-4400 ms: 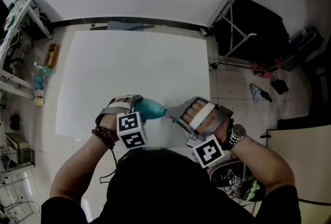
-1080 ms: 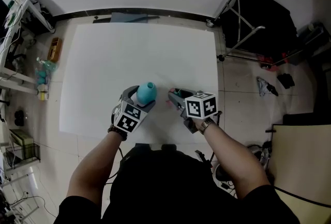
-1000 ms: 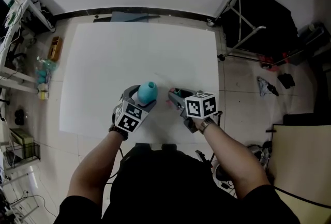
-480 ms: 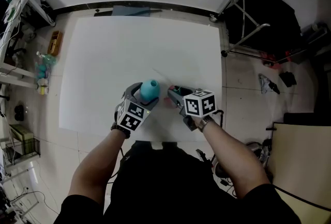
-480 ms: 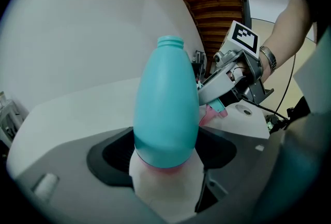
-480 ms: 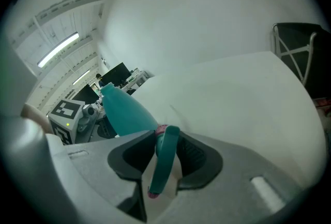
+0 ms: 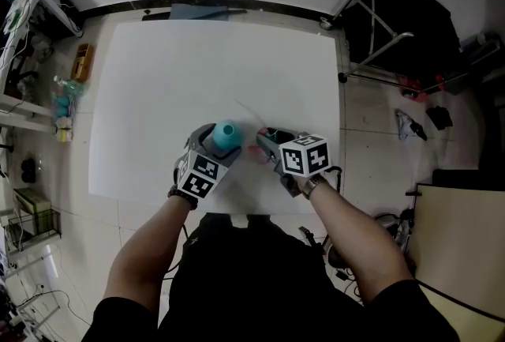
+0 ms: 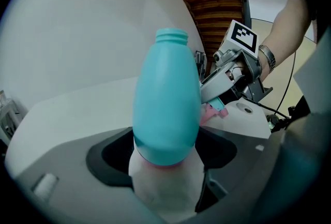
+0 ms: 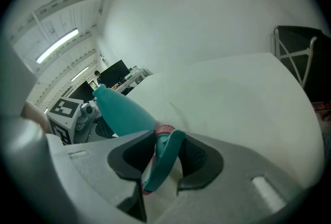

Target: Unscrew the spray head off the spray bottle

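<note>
Teal spray bottle (image 8: 166,99) sits clamped in left gripper (image 7: 211,151); right gripper (image 7: 268,146) pinches, seemingly, the detached spray head (image 9: 163,161).

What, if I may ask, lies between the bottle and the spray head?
Only bare white surface shows between bottle and spray head, in the head view.

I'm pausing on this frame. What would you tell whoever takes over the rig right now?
Left gripper: shut on the bottle, low on its body, with the open neck up.
Right gripper: shut on the spray head, beside the bottle and apart from it.
Both are over the near part of the table.
Done: the head is off.
Left: probably just setting both down.
</note>
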`<state>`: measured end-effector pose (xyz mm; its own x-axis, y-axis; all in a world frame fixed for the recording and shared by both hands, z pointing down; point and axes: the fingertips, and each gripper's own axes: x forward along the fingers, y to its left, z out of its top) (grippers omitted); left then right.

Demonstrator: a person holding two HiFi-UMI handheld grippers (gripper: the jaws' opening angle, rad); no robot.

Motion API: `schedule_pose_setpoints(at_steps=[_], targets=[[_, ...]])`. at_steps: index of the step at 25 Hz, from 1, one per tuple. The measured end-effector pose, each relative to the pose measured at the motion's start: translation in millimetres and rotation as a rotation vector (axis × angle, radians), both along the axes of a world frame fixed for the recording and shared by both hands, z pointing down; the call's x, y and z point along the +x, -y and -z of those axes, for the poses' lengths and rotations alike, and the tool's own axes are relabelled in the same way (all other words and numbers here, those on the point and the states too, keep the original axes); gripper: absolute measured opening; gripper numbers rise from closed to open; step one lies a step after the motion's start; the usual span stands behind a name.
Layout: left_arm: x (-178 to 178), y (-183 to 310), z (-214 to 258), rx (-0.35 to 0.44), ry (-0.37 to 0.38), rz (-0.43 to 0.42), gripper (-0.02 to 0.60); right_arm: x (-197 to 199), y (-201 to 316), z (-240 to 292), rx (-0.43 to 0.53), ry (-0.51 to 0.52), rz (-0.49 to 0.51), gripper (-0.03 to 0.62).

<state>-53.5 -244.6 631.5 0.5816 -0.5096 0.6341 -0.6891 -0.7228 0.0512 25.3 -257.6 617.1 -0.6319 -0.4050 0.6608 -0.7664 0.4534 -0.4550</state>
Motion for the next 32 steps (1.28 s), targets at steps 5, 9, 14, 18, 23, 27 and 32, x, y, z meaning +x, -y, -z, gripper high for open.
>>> schedule_pose_setpoints(at_steps=[5,9,14,18,23,27,32], targets=[[2.6,-0.7,0.4,0.000,0.005,-0.012,0.400,0.8,-2.6,-1.7,0.016,-0.036,0.022,0.132],[2.9,-2.0,0.2,0.009,0.022,-0.024,0.413,5.0,-3.5,-3.7,0.018,-0.058,0.022,0.175],[-0.4,-2.0,-0.8,0.014,0.028,-0.020,0.429,10.4,0.1,-4.3,0.033,-0.089,0.014,0.201],[-3.3,-1.2,2.0,0.021,0.030,-0.010,0.433,15.7,0.6,-3.8,0.040,-0.107,0.004,0.210],[-7.1,-1.6,2.6,0.015,0.031,0.008,0.431,23.7,3.1,-2.0,0.047,-0.120,-0.013,0.216],[-9.2,-2.7,2.3,0.017,0.036,0.017,0.428,32.0,3.4,-2.5,0.050,-0.127,-0.025,0.218],[-11.4,-3.0,4.2,0.022,0.040,0.030,0.420,38.5,3.4,-1.0,0.052,-0.128,-0.031,0.218]])
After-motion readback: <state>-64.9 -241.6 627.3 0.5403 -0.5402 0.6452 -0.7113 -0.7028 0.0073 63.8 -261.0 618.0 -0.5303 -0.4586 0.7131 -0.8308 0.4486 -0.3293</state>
